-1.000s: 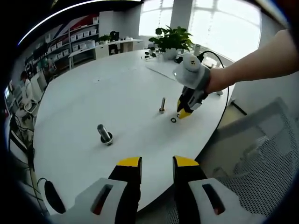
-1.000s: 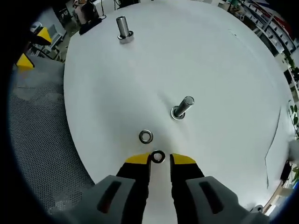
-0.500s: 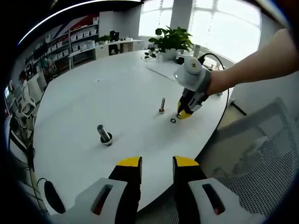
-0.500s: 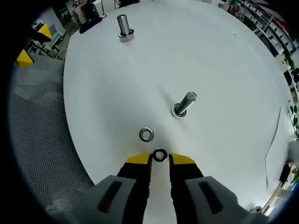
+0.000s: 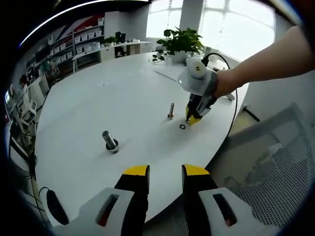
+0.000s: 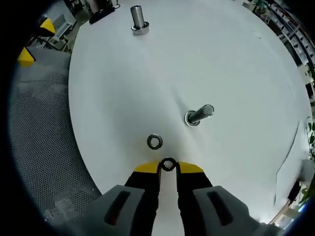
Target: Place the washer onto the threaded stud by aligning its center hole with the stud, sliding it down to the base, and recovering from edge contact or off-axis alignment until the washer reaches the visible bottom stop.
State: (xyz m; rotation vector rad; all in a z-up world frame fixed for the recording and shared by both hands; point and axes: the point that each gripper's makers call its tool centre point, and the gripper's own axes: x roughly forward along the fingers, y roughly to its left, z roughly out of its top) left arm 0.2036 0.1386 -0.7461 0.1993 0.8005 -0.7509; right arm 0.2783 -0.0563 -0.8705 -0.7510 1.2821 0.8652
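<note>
Partly hidden between its tips, right gripper (image 6: 168, 167) pinches washer (image 6: 168, 164); left gripper (image 5: 165, 171) gapes empty.

Both views were brightly and evenly lit. In the left gripper view, daylight was admitted through large windows (image 5: 236, 24) at the top, which were blown out to near white. The white table (image 5: 98, 103) was rendered almost featureless by glare in the right gripper view, and only faint, soft shadows were cast beside the upright stud (image 6: 199, 115). Strong fisheye curvature was seen toward the edges, where detail was smeared and darkened. Central areas were kept reasonably sharp.
</note>
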